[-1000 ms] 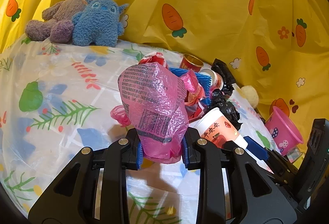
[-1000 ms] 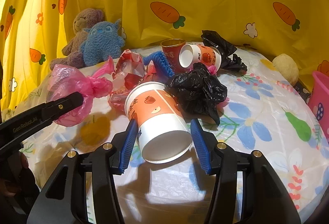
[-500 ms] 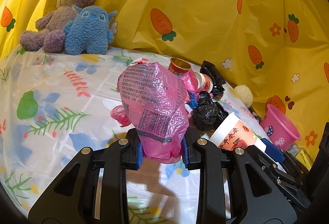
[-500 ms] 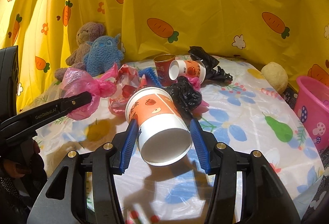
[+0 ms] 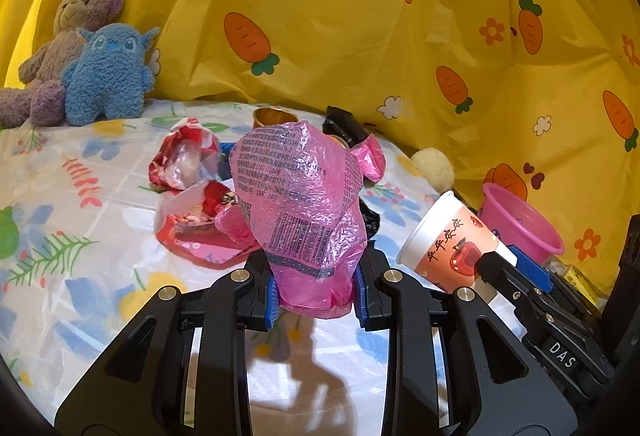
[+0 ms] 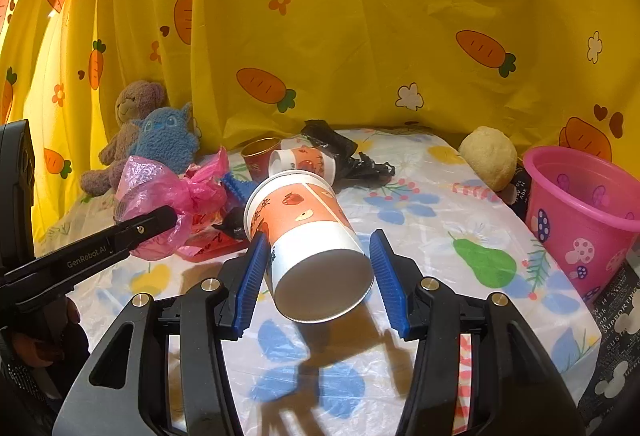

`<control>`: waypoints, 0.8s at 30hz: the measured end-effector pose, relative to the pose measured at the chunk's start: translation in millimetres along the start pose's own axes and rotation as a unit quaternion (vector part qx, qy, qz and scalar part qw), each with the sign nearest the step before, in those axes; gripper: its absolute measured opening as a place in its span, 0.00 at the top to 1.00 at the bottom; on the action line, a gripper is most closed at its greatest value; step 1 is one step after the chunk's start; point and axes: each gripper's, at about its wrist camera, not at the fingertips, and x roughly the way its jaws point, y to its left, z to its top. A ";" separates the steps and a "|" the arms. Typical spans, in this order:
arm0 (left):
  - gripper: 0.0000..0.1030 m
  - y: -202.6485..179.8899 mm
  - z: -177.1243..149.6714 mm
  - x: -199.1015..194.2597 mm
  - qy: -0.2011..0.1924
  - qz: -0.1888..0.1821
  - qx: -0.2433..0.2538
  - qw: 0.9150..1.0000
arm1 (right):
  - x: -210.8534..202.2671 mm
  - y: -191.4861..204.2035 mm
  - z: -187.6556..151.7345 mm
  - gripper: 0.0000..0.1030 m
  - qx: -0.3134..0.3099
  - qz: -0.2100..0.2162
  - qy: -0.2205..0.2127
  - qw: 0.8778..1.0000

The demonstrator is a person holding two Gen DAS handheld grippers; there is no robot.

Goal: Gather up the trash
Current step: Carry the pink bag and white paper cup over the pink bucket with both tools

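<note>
On my left camera, the left gripper pinched a crumpled pink bag above the table. On my right camera, the right gripper clamped a paper cup, base toward me, left of the pink bucket.

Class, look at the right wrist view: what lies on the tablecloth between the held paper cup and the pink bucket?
Nothing: in the right wrist view only bare printed tablecloth lies between the paper cup and the pink bucket.

Crumpled pink bag — tilted orange-white cup — both held aloft.
</note>
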 end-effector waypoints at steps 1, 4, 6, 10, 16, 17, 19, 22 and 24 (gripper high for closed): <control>0.74 -3.5 0.8 2.5 0.002 -0.006 0.003 1.000 | -0.5 -3.8 1.7 0.50 0.002 -0.003 -0.003 1.000; 0.74 -16.7 3.6 11.1 0.006 -0.019 0.013 1.000 | -2.8 -14.5 6.7 0.50 0.010 -0.012 -0.011 1.000; 0.74 -26.4 6.3 17.3 0.008 -0.025 0.020 0.999 | -5.2 -21.2 9.9 0.50 0.013 -0.017 -0.017 1.000; 0.74 -49.7 12.8 29.6 0.014 -0.040 0.038 0.998 | -10.7 -37.8 18.4 0.50 0.023 -0.033 -0.032 0.999; 0.74 -97.1 26.9 47.9 0.018 -0.076 0.073 0.994 | -18.7 -71.7 34.3 0.50 0.035 -0.074 -0.059 0.995; 0.74 -106.3 29.6 51.6 0.019 -0.085 0.078 0.993 | -20.3 -79.1 37.0 0.50 0.038 -0.084 -0.064 0.994; 0.74 -125.4 34.8 60.5 0.023 -0.102 0.088 0.991 | -23.9 -95.8 43.3 0.50 0.045 -0.105 -0.075 0.991; 0.74 -155.3 42.5 75.0 0.027 -0.132 0.101 0.986 | -31.2 -124.0 51.3 0.50 0.058 -0.142 -0.090 0.984; 0.74 -177.7 45.6 84.1 0.029 -0.149 0.115 0.982 | -38.1 -145.0 56.5 0.50 0.068 -0.167 -0.098 0.979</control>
